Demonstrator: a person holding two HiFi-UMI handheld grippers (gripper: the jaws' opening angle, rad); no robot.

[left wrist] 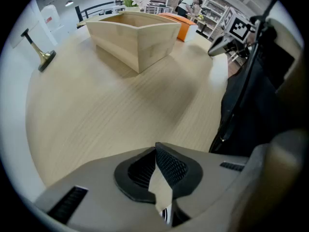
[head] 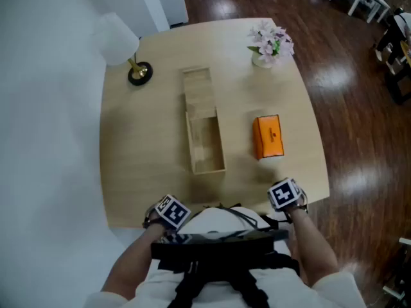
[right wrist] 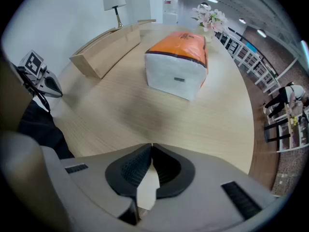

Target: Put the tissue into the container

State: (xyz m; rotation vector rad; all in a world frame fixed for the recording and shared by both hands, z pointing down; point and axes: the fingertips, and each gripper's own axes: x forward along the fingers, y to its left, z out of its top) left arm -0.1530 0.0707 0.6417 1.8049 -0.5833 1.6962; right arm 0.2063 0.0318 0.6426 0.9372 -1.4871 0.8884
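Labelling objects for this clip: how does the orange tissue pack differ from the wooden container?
The tissue pack is orange and white in a soft wrapper; the wooden container is pale, rigid wood. The tissue pack is short and blocky; the wooden container is longer and narrow. The tissue pack is closed; the wooden container's near half is open on top. Both lie apart on the table, roughly parallel.

Tissue pack [head: 268,136]: orange top, white sides. Container [head: 205,140] & counter [head: 141,153]: pale wood grain. Flowers [head: 272,40] pink/wht. Lamp [head: 115,38]: wht shade, gold stem.
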